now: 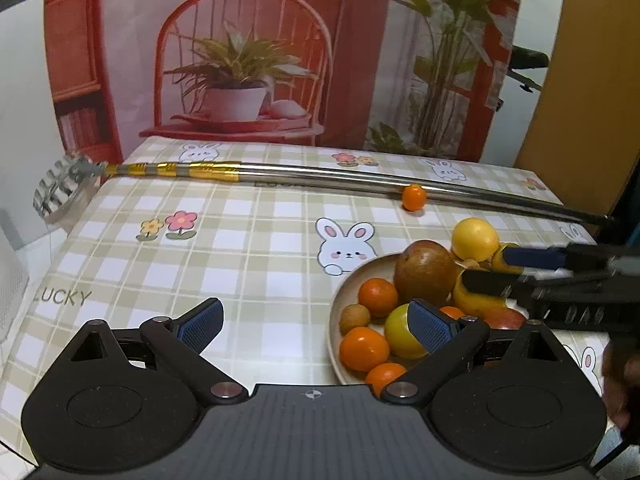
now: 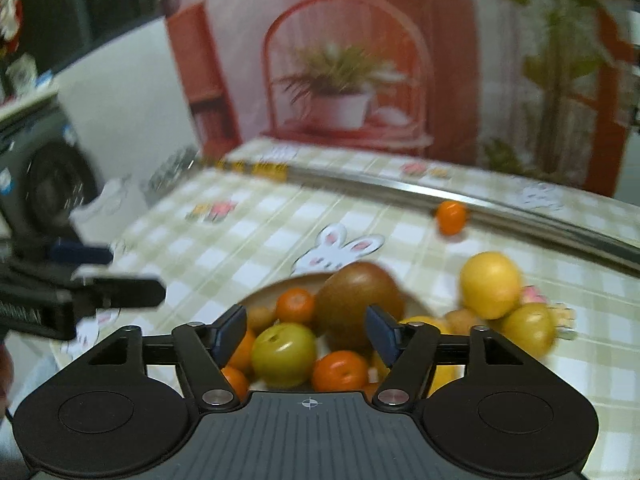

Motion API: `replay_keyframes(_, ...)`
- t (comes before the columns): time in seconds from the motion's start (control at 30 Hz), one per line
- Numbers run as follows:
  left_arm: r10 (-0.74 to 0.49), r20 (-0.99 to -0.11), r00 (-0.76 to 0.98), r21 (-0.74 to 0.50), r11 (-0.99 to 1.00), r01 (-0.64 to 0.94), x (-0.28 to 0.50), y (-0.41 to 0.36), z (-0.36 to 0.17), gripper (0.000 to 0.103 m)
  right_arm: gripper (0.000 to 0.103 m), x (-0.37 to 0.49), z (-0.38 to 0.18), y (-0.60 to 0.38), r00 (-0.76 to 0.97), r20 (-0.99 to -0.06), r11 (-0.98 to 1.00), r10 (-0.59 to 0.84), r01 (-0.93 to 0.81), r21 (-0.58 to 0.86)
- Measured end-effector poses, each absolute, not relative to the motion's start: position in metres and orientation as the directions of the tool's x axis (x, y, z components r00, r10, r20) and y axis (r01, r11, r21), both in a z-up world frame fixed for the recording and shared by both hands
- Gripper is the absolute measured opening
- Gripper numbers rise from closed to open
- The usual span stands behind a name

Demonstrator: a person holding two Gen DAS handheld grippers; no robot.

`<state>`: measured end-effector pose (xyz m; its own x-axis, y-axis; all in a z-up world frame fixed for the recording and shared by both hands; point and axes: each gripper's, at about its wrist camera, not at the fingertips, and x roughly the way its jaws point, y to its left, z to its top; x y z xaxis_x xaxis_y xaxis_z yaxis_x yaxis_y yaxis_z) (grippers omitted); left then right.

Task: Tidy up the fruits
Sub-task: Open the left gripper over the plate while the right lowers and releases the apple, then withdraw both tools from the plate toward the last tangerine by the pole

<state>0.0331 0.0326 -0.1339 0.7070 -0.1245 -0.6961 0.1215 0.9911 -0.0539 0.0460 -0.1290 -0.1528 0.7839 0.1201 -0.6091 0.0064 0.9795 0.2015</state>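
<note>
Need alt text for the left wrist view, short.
A plate piled with oranges, yellow-green fruit and a large brown fruit sits on a checked bunny tablecloth. The open left gripper hovers nearby; the right gripper reaches in, open. One small orange lies against a metal rod.

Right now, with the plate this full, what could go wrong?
The plate is heaped, so adding fruit near the brown fruit could push pieces over the rim. The small orange fruit rests loose against the metal rod; a bump might send it rolling. The right hand-held gripper is open above the pile.
</note>
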Motion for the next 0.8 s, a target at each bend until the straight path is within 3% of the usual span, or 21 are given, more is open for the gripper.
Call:
replay_keyframes(0.27, -0.122, -0.677, 0.726, -0.009, 0.987, 0.158, 0.03, 0.012, -0.123, 0.1, 0.074, 0.016, -0.136, -0.175, 0.844, -0.536, 0.962, -0.014, 0.158, 0.224)
replay_keyframes(0.8, -0.093, -0.631, 0.771, 0.037, 0.988, 0.149, 0.055, -0.016, -0.096, 0.1, 0.074, -0.022, -0.108, -0.247, 0.887, -0.426, 0.925, -0.176, 0.297, 0.237)
